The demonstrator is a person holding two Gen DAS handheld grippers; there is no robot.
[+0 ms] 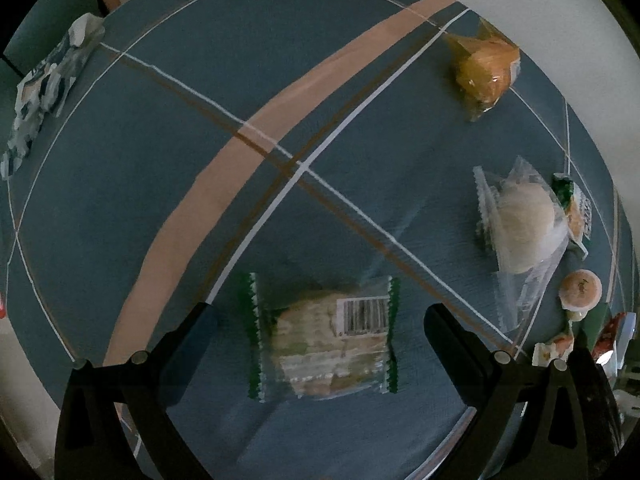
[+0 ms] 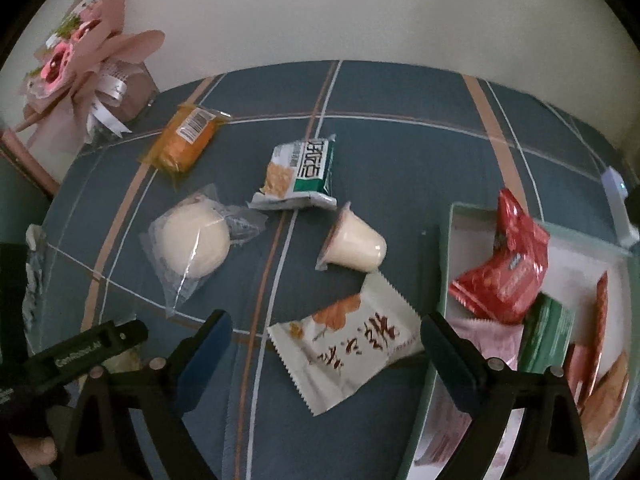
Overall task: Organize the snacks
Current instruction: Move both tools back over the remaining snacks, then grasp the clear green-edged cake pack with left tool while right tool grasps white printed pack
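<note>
My left gripper [image 1: 320, 316] points straight down and stands open around a clear pastry packet [image 1: 324, 336] with green edges and a barcode; its pads stay clear of the wrapper. My right gripper [image 2: 325, 322] is open too, with a white packet [image 2: 348, 344] printed in orange and brown lying between its fingers, untouched. To the right stands a pale green box [image 2: 447, 264] holding a red packet [image 2: 508, 268], a green packet [image 2: 548, 336] and several others. Both packets lie flat on the blue plaid cloth [image 1: 200, 80].
Loose on the cloth are an orange packet [image 2: 186, 140], a white bun in clear wrap [image 2: 196, 246], a green and white cracker packet [image 2: 304, 168] and a tipped pudding cup [image 2: 356, 244]. A pink bouquet [image 2: 80, 64] stands at the back left. A white wall lies behind.
</note>
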